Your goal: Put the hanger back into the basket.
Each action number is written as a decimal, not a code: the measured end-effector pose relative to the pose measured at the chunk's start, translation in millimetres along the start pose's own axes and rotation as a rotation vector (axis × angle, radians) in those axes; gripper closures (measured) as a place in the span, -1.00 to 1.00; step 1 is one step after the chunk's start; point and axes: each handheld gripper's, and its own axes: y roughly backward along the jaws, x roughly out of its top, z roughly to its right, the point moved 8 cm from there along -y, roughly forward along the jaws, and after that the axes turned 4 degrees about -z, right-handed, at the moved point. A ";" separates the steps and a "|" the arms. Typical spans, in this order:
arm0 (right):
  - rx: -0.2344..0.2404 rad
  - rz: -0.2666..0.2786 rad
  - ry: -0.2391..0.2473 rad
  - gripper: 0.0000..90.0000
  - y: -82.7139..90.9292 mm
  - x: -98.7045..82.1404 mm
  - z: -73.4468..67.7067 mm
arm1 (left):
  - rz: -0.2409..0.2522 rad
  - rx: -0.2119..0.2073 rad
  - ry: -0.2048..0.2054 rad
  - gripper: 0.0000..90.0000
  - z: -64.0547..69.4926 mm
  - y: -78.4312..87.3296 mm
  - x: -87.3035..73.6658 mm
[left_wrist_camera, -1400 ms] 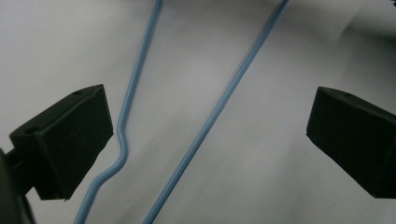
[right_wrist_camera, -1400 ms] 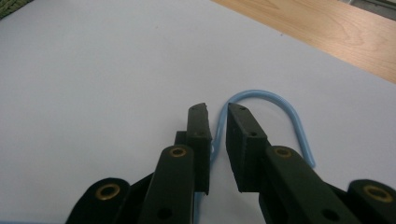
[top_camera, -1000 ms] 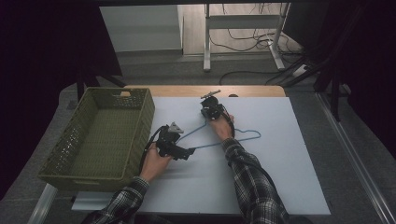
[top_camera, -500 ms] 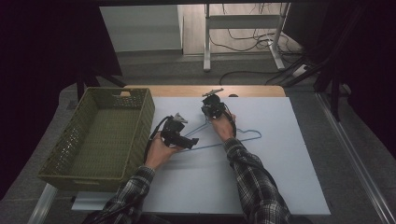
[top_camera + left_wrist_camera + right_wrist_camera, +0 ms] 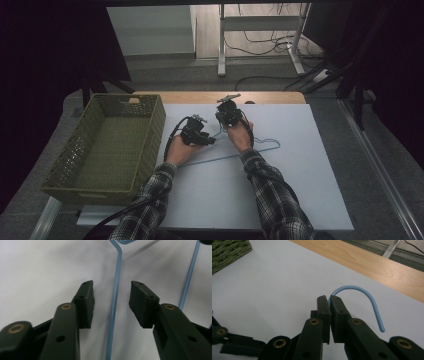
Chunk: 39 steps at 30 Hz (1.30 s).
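Middle of the high view, a blue wire hanger (image 5: 250, 150) lies flat on the white table (image 5: 310, 190). The right gripper (image 5: 329, 301) has its jaws pinched tight on the hanger's hook near its base. The left gripper (image 5: 111, 298) has its jaws wide apart, straddling one wire without touching. A green woven basket (image 5: 65, 165) sits at frame left.

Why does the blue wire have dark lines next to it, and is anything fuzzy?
Left gripper view: soft grey shadows of the blue hanger fall on the white sheet; nearest parts of the tongs blur. High view: dim, dark surroundings. Right gripper view: hook sharp.
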 end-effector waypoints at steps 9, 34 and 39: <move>0.000 0.009 0.002 0.93 3.8 -0.7 -0.3 | -0.023 -0.014 -0.057 0.68 -1.2 -2.8 0.5; 0.150 -0.166 0.227 0.29 75.0 -39.6 12.4 | 0.007 -0.018 -0.116 0.91 16.8 13.3 4.0; 0.164 -0.201 0.304 0.31 67.6 -51.9 7.2 | 0.015 -0.029 -0.118 0.91 22.7 16.4 2.2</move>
